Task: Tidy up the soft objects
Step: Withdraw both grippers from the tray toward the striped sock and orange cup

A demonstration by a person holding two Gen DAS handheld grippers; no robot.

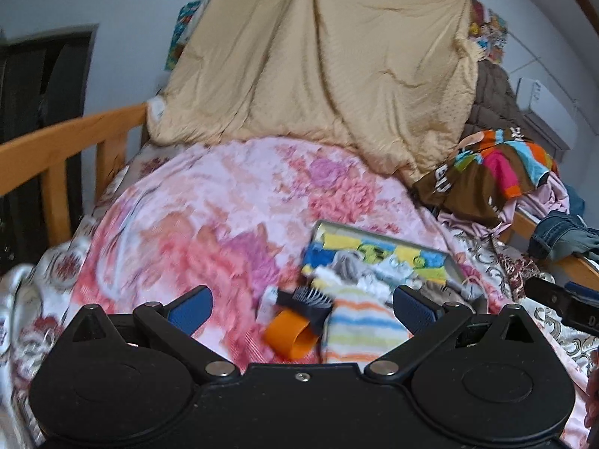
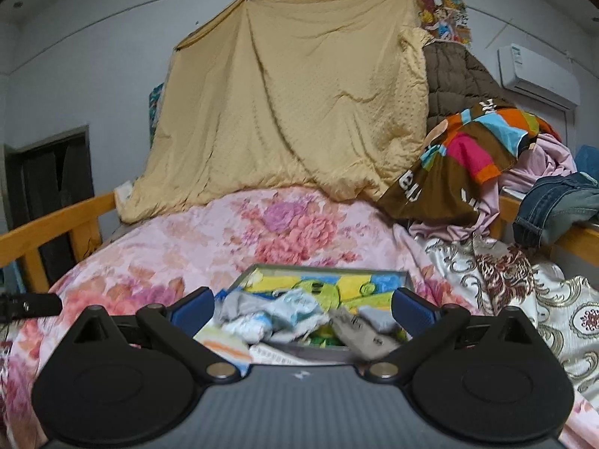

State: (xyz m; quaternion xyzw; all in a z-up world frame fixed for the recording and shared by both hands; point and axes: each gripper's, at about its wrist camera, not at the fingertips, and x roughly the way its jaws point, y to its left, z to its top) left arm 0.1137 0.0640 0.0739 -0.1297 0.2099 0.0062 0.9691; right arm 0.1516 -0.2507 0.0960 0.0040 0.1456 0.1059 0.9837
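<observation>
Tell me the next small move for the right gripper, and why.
Probably ease the right gripper down onto the grey sock at the box's near edge: its jaws stand open and empty, and the sock lies loose among crumpled cloths just ahead.

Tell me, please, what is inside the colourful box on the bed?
Inside the colourful box lies a loose pile of small socks, grey, white and pale blue. The box's yellow, blue and green bottom shows behind them. Anything beneath the pile is covered.

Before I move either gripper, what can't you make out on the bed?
- Box contents: right wrist view, blurred; the heap of small cloths can't be counted.
- Brush: left wrist view, motion-blurred.
- Striped cloth: lower part hidden behind left gripper.
- Jeans: cut off at the edge.
</observation>
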